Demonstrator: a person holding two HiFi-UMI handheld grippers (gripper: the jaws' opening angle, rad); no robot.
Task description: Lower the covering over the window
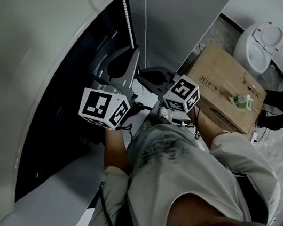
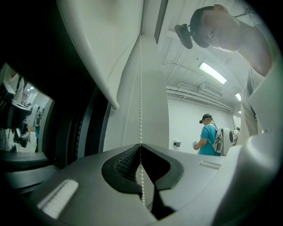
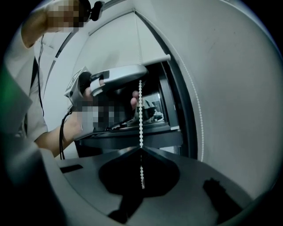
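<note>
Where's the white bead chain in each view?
Head view: white bead chain hangs top centre, down to the left gripper.
Left gripper view: chain vertical at centre, pinched in the shut tongs.
Right gripper view: chain at centre, from the left gripper down into the right gripper, tongs shut on it.
Shared landmark: white roller blind, left of the chain in every view.

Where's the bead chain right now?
In the head view the bead chain hangs beside the blind, top centre, running down into the left tongs, with the right tongs pinching it just below.
</note>
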